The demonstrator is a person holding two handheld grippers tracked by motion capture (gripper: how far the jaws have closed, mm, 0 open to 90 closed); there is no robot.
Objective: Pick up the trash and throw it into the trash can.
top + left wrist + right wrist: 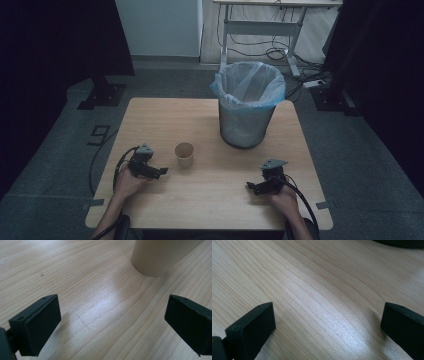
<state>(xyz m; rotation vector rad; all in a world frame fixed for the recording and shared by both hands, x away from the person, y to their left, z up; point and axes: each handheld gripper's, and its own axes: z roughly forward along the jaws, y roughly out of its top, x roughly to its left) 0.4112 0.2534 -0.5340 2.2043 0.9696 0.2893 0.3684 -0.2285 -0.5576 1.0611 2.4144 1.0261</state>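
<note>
A tan paper cup stands upright on the wooden table, left of centre. My left gripper rests low on the table just left of the cup, open, nothing between its jaws; in the left gripper view the cup rises a short way ahead, right of centre, above the open gripper. My right gripper sits near the front right of the table, open and empty; the right gripper view has bare wood between the wide-apart jaws of the gripper.
A wire-mesh waste bin lined with a pale blue bag stands at the table's back right; its dark base edges the right gripper view. Beyond the table are a desk frame and floor cables.
</note>
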